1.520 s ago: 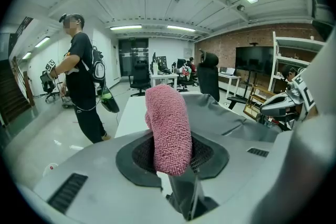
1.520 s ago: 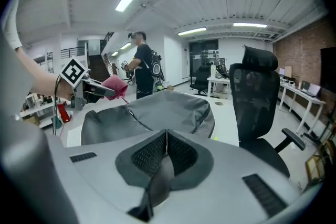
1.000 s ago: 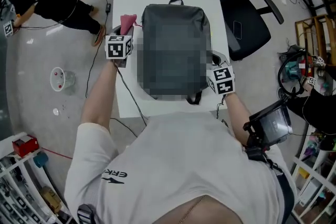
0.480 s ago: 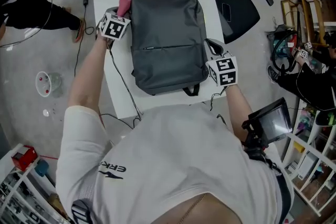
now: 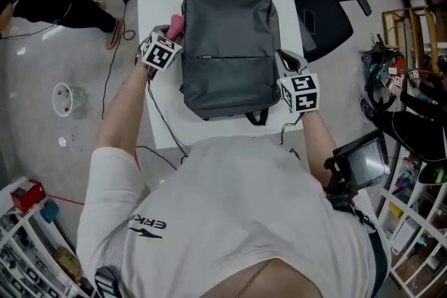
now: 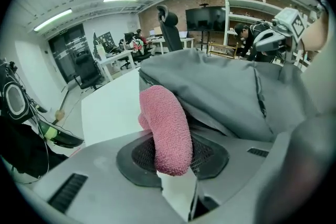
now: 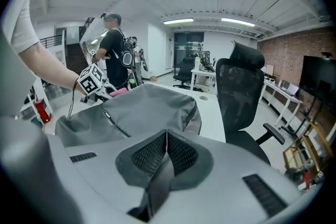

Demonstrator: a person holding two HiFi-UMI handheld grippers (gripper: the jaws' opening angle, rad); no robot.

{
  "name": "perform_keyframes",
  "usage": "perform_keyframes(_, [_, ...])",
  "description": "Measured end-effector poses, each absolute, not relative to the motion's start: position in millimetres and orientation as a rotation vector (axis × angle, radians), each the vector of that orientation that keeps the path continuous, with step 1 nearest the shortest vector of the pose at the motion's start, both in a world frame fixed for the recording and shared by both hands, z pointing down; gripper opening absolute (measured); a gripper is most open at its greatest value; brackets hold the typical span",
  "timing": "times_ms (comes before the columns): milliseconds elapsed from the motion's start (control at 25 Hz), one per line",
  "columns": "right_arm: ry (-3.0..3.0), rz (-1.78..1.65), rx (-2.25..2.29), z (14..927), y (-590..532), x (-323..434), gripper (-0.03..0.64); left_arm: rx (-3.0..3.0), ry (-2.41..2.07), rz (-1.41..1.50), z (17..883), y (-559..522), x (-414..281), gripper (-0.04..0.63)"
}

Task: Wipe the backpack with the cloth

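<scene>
Being clamped in the left gripper [image 5: 170, 35], the pink cloth [image 6: 168, 128] is held against the backpack's [image 5: 227, 45] left edge, shifted slightly lower along it than before, while a dark strap [image 7: 160, 181] at its right edge is pinched by the right gripper [image 5: 285, 61].

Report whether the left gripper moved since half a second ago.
Yes. The left gripper slid along the side of the backpack toward the person, gripping the cloth.

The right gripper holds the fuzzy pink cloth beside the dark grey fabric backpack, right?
No: it is the left gripper that holds the fuzzy pink cloth beside the dark grey fabric backpack, as the left gripper view shows.
</scene>
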State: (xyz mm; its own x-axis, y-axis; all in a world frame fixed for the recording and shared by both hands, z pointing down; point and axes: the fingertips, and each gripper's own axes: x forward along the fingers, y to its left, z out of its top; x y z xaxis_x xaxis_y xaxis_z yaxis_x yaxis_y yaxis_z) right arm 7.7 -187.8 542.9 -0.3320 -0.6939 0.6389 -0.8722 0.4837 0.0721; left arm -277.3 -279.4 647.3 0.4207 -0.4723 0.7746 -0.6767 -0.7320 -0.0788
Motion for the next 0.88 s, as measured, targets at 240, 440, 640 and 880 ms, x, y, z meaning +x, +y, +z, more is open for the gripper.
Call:
perform_keyframes(240, [-2.147,0.364,1.254,542,-176,7,0.006,2.439,-0.919,1.240,657,-224,-275,0.104])
perform_keyframes(440, [-2.173,0.356,1.237,542,-170,5,0.006,2.453,-0.883,1.282,658,-187,-279,0.104])
perform_keyframes(640, [-2.198,0.345,1.208,540,-165,-4,0.006,2.422,-0.900,1.288,658,-158,-290,0.104])
perform_keyframes(880, [-2.213,0.359,1.165,547,-160,-8,0.006,2.420,-0.846,1.345,660,-109,-289,0.104])
